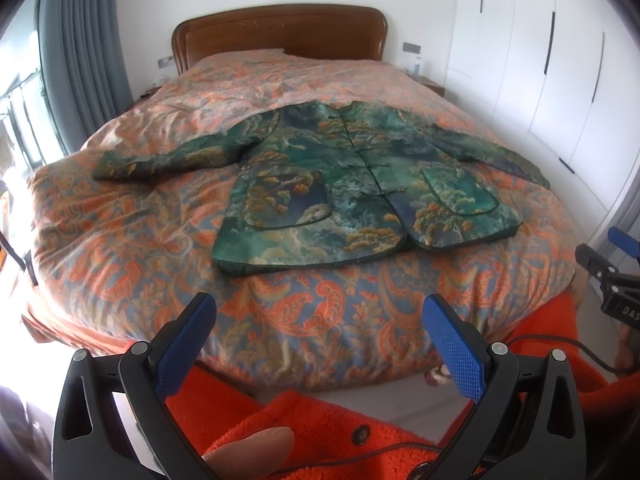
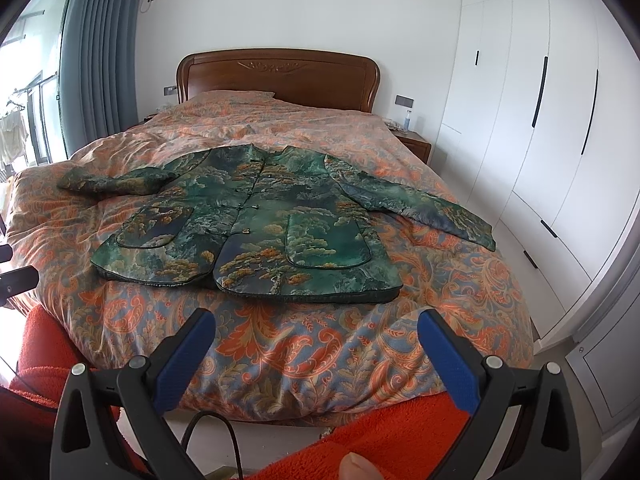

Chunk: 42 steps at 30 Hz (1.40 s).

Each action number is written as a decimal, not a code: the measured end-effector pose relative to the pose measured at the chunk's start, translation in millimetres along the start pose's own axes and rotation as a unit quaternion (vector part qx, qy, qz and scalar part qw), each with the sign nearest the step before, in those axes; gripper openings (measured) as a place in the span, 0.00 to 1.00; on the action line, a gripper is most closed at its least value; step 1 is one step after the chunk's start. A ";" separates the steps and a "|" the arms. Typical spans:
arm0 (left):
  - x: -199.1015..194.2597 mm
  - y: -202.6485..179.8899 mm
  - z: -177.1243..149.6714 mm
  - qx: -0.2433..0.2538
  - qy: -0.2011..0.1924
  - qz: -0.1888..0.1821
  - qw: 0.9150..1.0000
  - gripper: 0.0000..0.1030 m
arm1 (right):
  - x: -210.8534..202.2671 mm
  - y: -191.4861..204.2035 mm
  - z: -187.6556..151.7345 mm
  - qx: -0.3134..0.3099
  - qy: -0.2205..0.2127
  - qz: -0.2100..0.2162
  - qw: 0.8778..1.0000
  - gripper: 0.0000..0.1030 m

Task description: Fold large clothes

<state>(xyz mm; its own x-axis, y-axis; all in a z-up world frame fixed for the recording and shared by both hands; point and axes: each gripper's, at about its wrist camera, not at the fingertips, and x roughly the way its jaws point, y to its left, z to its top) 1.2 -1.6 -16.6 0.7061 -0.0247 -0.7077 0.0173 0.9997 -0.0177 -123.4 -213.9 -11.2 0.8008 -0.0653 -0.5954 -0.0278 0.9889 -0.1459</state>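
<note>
Both grippers agape before jacket

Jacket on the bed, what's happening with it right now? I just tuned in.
A person in an orange knit sleeve holds a two-finger gripper in each hand at the foot of the bed. The green patterned jacket lies flat, front up and buttoned, both sleeves spread out to the sides. The left gripper and right gripper are both open, short of the jacket's hem, touching nothing. No fold has been made yet.
</note>
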 end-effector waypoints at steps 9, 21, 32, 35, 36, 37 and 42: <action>0.4 1.2 1.1 -0.001 0.000 0.000 1.000 1.00 | 0.9 -0.2 -0.4 0.001 0.002 0.000 1.000 1.00; 0.4 0.6 0.0 -0.001 0.002 0.000 1.000 1.00 | 3.1 -0.6 -2.5 0.002 0.006 -0.001 1.000 1.00; 0.7 0.6 0.9 -0.001 0.003 -0.001 1.000 1.00 | 3.5 0.2 -2.5 0.001 0.007 0.000 1.000 1.00; 0.8 0.7 1.6 -0.001 0.003 0.000 1.000 1.00 | 4.8 1.2 -3.3 0.001 0.009 0.000 1.000 1.00; 0.7 0.4 1.0 -0.001 0.003 0.000 1.000 1.00 | 5.5 1.6 -3.6 0.000 0.010 0.000 1.000 1.00; 0.6 0.4 0.9 -0.001 0.003 0.000 1.000 1.00 | 5.9 1.5 -3.6 0.000 0.011 0.000 1.000 1.00; 0.7 0.7 1.5 -0.001 0.003 0.000 1.000 1.00 | 6.4 2.1 -3.9 -0.001 0.011 0.000 1.000 1.00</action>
<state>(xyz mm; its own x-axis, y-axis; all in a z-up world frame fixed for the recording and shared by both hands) 2.7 -0.9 -16.1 0.7015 -0.0247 -0.7122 0.0159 0.9997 -0.0190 -120.6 -212.8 -18.4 0.7869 -0.0679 -0.6134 -0.0292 0.9887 -0.1469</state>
